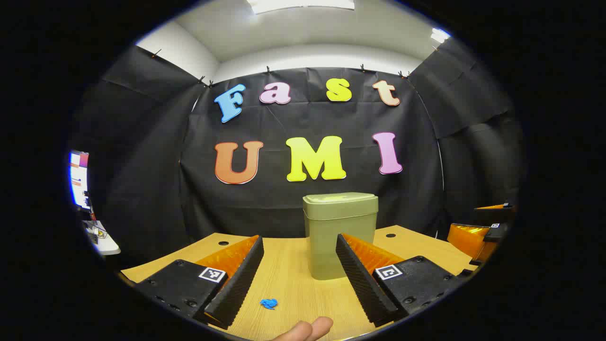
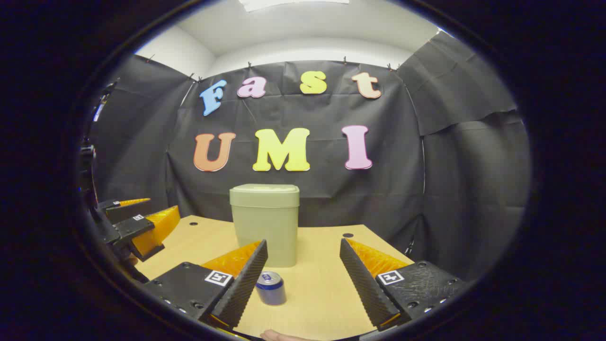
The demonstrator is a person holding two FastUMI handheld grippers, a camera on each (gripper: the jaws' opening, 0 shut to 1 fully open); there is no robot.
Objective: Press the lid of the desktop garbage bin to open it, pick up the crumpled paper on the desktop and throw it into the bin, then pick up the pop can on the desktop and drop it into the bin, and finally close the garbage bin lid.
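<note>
I hold both grippers, left gripper (image 1: 299,279) and right gripper (image 2: 303,279), fingers apart and empty. The bin (image 1: 340,232) stands shut mid-surface; pressing its lid off-centre could tip it.

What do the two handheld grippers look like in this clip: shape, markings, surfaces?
The left gripper and right gripper look alike: two wedge-shaped fingers with ribbed inner faces, each on a black block with screw heads and a small square black-and-white marker. A bare fingertip shows at the bottom edge; no sleeve or cable is visible.
</note>
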